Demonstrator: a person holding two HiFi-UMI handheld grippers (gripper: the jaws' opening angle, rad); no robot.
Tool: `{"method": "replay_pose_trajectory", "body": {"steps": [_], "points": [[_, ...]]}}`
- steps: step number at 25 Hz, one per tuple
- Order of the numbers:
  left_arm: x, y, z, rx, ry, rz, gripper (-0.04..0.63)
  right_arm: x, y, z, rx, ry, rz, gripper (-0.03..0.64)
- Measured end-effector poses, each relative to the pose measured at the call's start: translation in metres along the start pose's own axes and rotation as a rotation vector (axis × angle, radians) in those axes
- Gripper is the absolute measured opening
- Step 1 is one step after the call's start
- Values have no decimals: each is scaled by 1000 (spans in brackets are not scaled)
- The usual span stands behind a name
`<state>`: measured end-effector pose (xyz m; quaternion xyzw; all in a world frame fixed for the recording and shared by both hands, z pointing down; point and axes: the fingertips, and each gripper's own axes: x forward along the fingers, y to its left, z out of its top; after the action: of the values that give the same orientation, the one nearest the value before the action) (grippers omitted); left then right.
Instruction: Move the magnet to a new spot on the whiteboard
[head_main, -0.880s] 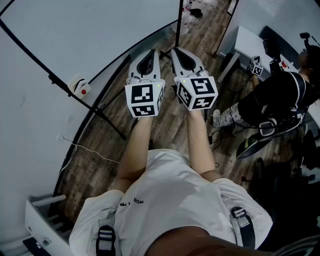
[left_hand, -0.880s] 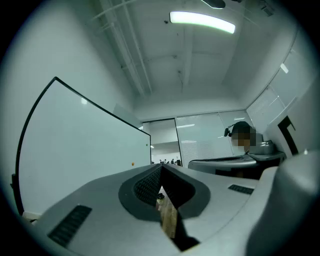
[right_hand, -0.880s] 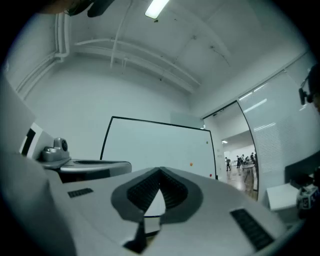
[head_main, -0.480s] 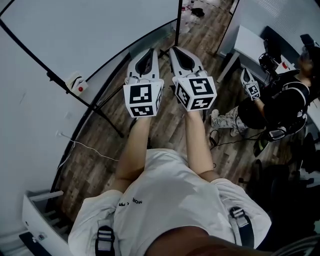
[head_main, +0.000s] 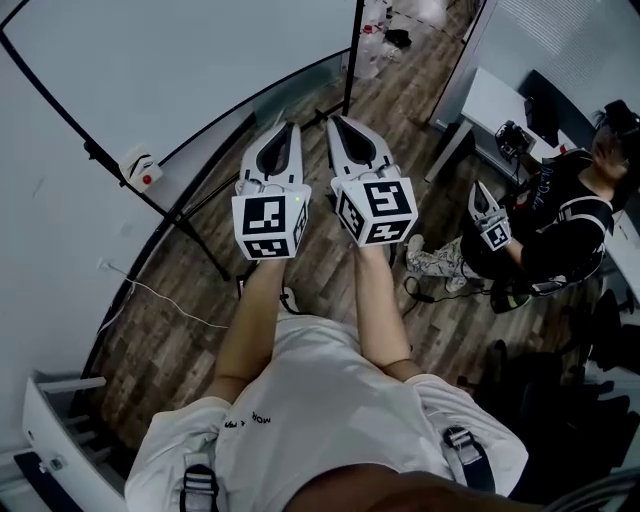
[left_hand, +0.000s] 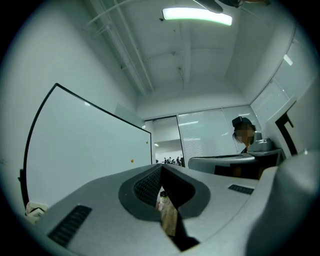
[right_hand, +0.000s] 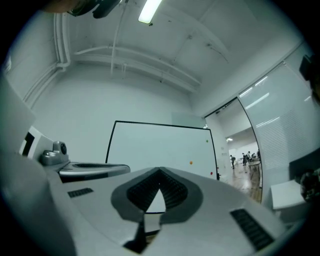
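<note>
magnet (right_hand: 190, 162): a tiny orange dot on the whiteboard (right_hand: 150, 150), in its right half at about mid-height. too small to tell its shape. a green dot (right_hand: 207, 142) sits above it near the right edge, and a red dot (right_hand: 212, 173) sits below it beside the black frame. in the head view the board runs off the top and left, and none of the dots can be made out there.

left gripper (left_hand: 161, 168): jaws closed tip to tip, nothing between them; only floor shows through the slot behind the tips. right gripper (right_hand: 160, 171): jaws closed as well, empty. the two are held side by side, well apart from the board.

room: wood plank floor (head_main: 200, 300); small white box with a red spot (head_main: 140, 168) at the board's lower frame; white desk (head_main: 495, 100) to the right, with a second person (head_main: 570, 210) seated by it; strip light (left_hand: 197, 15) on the ceiling.

writing: print on the white shirt (head_main: 340, 400) is too small to read.
</note>
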<state>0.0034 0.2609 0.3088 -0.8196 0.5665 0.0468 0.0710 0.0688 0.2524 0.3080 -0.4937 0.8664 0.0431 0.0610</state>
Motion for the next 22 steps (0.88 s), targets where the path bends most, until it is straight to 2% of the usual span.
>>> {"method": "replay_pose_trajectory", "body": {"steps": [10,17,22], "points": [[45,21,-19,-9,-8,24,3,42,-27,-22,8,18,-6,14],[117,72,-31,-18,-23,16,3,125,-50,-33,0,12,-22,14],[175,104,-31,-29,-25,-20,3,186,-75,-35,7,25,-49,14]]}}
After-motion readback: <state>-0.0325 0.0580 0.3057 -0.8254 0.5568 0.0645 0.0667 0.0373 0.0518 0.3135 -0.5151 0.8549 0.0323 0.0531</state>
